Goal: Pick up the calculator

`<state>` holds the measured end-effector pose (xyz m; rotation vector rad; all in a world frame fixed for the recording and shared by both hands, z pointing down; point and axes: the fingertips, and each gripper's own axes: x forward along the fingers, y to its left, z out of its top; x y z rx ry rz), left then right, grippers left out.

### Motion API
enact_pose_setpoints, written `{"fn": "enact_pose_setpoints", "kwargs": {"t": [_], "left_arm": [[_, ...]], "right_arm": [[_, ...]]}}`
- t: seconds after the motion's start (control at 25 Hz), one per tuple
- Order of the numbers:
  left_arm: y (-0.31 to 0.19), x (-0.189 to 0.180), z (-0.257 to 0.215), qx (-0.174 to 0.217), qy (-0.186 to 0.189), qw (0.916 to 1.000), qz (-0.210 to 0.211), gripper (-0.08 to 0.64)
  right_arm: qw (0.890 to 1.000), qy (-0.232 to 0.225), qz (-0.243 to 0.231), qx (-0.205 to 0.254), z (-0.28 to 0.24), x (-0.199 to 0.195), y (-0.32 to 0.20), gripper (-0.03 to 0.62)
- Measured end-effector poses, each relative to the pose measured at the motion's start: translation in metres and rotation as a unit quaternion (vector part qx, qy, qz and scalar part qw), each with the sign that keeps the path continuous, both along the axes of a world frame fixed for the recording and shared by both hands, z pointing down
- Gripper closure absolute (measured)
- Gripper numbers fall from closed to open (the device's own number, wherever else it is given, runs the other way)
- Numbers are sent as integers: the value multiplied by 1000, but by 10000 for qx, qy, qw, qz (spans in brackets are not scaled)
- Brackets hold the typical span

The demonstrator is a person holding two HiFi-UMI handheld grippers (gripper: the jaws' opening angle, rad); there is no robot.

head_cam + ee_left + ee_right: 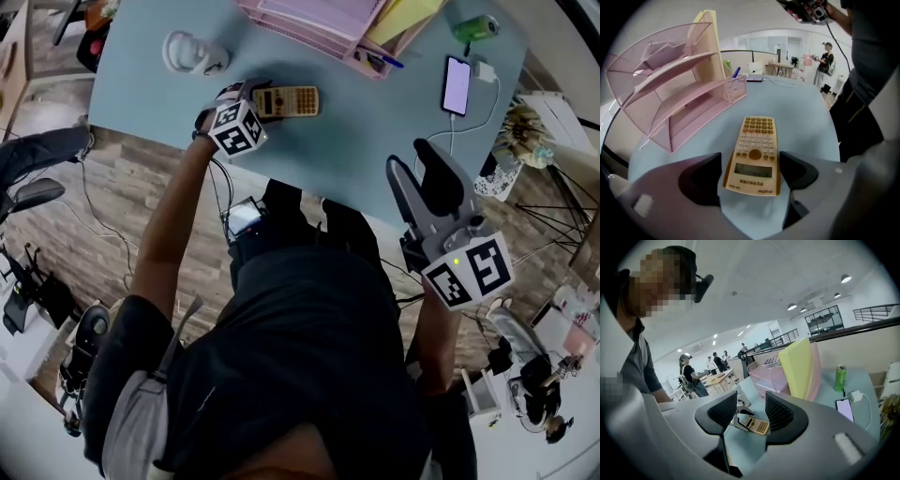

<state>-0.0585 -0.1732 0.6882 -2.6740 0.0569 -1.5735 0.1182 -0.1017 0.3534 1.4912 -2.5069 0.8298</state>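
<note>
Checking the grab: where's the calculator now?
The calculator lies flat on the blue table, left side of the head view, near the pink tray, its end between the left gripper's fingers.

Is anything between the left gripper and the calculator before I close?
Nothing visible. The yellow calculator lies flat on the pale blue table, between the open jaws of the left gripper. The pink mesh desk tray stands beyond it, off to one side.

Office: desk (361, 141), pink paper tray (314, 21)
</note>
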Motion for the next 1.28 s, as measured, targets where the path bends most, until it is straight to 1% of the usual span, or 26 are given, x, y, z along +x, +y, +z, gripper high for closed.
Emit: {"fn": "enact_pose_setpoints", "kwargs": {"t": [0.16,0.36,0.44,0.52,0.6,0.76,0.88,1.04,1.12,1.16,1.2,1.24,1.28], "left_arm": [[3,-2,11,-283,-173,9992,231,137],[3,-3,14,-601,-284,9975,260,120],[4,-3,14,-621,-308,9972,284,120],[4,-3,13,-538,-275,9978,268,114],[3,-4,13,-476,-201,9985,175,107],[8,-4,8,-509,7,9987,-88,108],[9,0,-4,-415,329,9980,-339,109],[7,2,-24,-263,720,9947,-692,109],[5,2,-37,-79,964,9919,-818,110],[3,3,-48,126,1170,9889,-910,224],[0,3,-58,353,1381,9844,-1034,506],[-2,2,-64,483,1498,9807,-1159,506],[-3,0,-66,509,1506,9792,-1259,506]], "right_arm": [[10000,-6,9,-61,4,0,-5,422],[9999,-21,19,-97,7,0,-9,422],[9999,-22,20,-107,7,-1,-10,422],[9999,-22,13,-116,7,-1,-11,422],[9999,-21,-1,-129,7,-2,-13,422],[9999,-12,-39,-137,8,-3,-16,422],[9999,-17,-96,-127,8,-6,-17,422],[9997,-24,-199,-109,6,-13,-19,422],[9996,-19,-249,-102,5,-17,-19,422],[9996,-15,-272,-97,5,-18,-19,422],[9995,-12,-294,-91,5,-19,-19,422],[9995,-10,-315,-82,4,-21,-19,422],[9994,-10,-337,-71,4,-22,-19,422]]}}
